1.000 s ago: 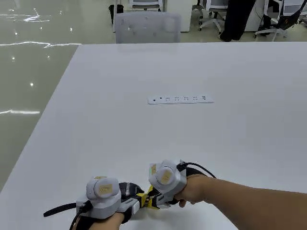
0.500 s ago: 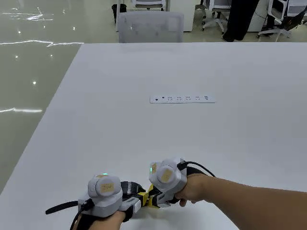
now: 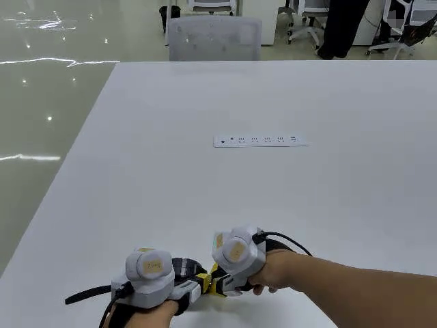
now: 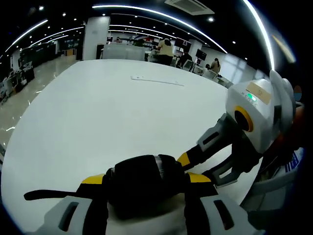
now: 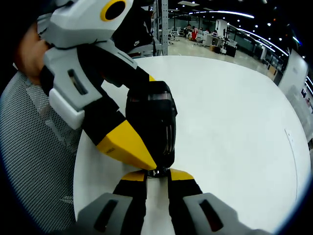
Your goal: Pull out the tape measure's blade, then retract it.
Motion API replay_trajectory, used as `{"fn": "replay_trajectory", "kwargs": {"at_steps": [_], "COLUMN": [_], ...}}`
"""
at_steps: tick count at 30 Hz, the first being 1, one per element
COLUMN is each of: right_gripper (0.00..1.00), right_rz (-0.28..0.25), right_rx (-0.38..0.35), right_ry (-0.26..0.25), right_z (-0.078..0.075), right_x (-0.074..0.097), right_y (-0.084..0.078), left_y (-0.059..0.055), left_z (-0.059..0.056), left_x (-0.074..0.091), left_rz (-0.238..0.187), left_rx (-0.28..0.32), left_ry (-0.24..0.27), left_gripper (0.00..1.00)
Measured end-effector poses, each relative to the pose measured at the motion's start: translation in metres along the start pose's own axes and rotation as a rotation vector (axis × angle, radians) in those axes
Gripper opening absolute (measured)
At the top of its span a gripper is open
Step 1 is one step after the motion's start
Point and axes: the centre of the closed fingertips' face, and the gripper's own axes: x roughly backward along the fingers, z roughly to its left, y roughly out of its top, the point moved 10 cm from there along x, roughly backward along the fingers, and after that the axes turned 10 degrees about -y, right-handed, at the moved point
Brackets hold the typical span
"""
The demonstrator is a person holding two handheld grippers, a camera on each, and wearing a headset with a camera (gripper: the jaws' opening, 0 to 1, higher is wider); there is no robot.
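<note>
The black tape measure (image 3: 186, 268) sits low over the white table (image 3: 273, 198) near its front edge. My left gripper (image 3: 194, 281) is shut on its case, which fills the space between the yellow-tipped jaws in the left gripper view (image 4: 142, 191). A black wrist strap (image 4: 49, 196) trails off to the left. My right gripper (image 3: 217, 283) meets it from the right. In the right gripper view its jaws (image 5: 156, 175) are shut on the small blade tip at the mouth of the case (image 5: 151, 122). No length of blade shows between them.
A white power strip (image 3: 257, 141) lies mid-table, well beyond the grippers. A grey chair (image 3: 212, 37) stands at the far edge. The table's left edge (image 3: 75, 143) drops to a glossy floor. A person (image 3: 338, 27) stands far back.
</note>
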Motion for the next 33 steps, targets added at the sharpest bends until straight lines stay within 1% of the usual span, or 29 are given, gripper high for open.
{"fn": "replay_trajectory", "kwargs": {"at_steps": [4, 7, 8, 9, 10, 11, 12, 14, 15, 17, 18, 19, 20, 21, 22, 23, 25, 27, 28, 29, 30, 31, 32, 33], "right_gripper": [0.15, 0.19, 0.19, 0.19, 0.2, 0.22, 0.24, 0.25, 0.26, 0.3, 0.32, 0.34, 0.35, 0.36, 0.37, 0.39, 0.45, 0.5, 0.52, 0.53, 0.54, 0.55, 0.55, 0.56], "right_rz": [0.003, 0.004, 0.003, -0.018, -0.044, -0.041, -0.042, -0.035, -0.033, -0.05, -0.066, -0.076, -0.09, -0.099, -0.107, -0.111, -0.123, -0.14, -0.147, -0.152, -0.157, -0.16, -0.16, -0.16], "right_rx": [-0.009, -0.021, -0.038, -0.073, -0.093, -0.09, -0.088, -0.077, -0.082, -0.087, -0.099, -0.115, -0.129, -0.134, -0.138, -0.15, -0.167, -0.19, -0.199, -0.206, -0.22, -0.228, -0.235, -0.249], "right_ry": [-0.015, -0.035, -0.037, -0.031, -0.013, -0.023, -0.025, -0.04, -0.044, -0.046, -0.06, -0.071, -0.087, -0.097, -0.104, -0.117, -0.143, -0.16, -0.17, -0.182, -0.197, -0.203, -0.212, -0.234], "right_z": [0.001, 0.002, 0.003, 0.005, 0.007, 0.007, 0.008, 0.01, 0.011, 0.011, 0.01, 0.009, 0.008, 0.007, 0.006, 0.005, 0.004, 0.003, 0.003, 0.003, 0.004, 0.005, 0.006, 0.006], "right_x": [0.0, 0.002, 0.004, 0.005, 0.008, 0.01, 0.012, 0.017, 0.022, 0.03, 0.036, 0.04, 0.046, 0.051, 0.055, 0.061, 0.072, 0.082, 0.089, 0.095, 0.104, 0.11, 0.114, 0.122], "right_y": [-0.001, -0.003, -0.004, -0.004, -0.004, -0.005, -0.005, -0.008, -0.009, -0.009, -0.009, -0.01, -0.01, -0.011, -0.012, -0.014, -0.019, -0.024, -0.029, -0.033, -0.04, -0.046, -0.05, -0.06], "left_y": [-0.001, 0.0, 0.0, 0.002, 0.005, 0.009, 0.011, 0.015, 0.017, 0.02, 0.021, 0.023, 0.022, 0.023, 0.023, 0.024, 0.024, 0.024, 0.024, 0.024, 0.025, 0.023, 0.022, 0.02], "left_z": [0.002, 0.004, 0.005, 0.006, 0.008, 0.01, 0.009, 0.012, 0.012, 0.014, 0.015, 0.015, 0.02, 0.022, 0.023, 0.026, 0.031, 0.035, 0.039, 0.042, 0.044, 0.045, 0.046, 0.05], "left_x": [0.002, 0.005, 0.006, 0.008, 0.01, 0.013, 0.015, 0.02, 0.023, 0.029, 0.033, 0.036, 0.041, 0.043, 0.045, 0.048, 0.052, 0.056, 0.058, 0.06, 0.064, 0.066, 0.067, 0.07], "left_rz": [0.03, 0.045, 0.053, 0.049, 0.043, 0.03, 0.025, 0.019, -0.003, -0.033, -0.055, -0.077, -0.056, -0.047, -0.046, -0.061, -0.071, -0.073, -0.071, -0.082, -0.113, -0.101, -0.092, -0.084], "left_rx": [-0.038, -0.051, -0.056, -0.064, -0.1, -0.136, -0.144, -0.154, -0.154, -0.156, -0.173, -0.187, -0.199, -0.195, -0.192, -0.184, -0.189, -0.217, -0.242, -0.285, -0.314, -0.282, -0.265, -0.253], "left_ry": [-0.029, -0.052, -0.073, -0.071, -0.065, -0.072, -0.088, -0.142, -0.188, -0.227, -0.291, -0.303, -0.28, -0.28, -0.291, -0.3, -0.308, -0.302, -0.293, -0.272, -0.27, -0.285, -0.288, -0.292], "left_gripper": [0.59, 0.6, 0.62, 0.66, 0.72, 0.76, 0.79, 0.84, 0.87, 0.98, 1.0, 1.0, 1.0, 1.0, 1.0, 1.0, 1.0, 1.0, 1.0, 1.0, 1.0, 1.0, 1.0, 1.0]}}
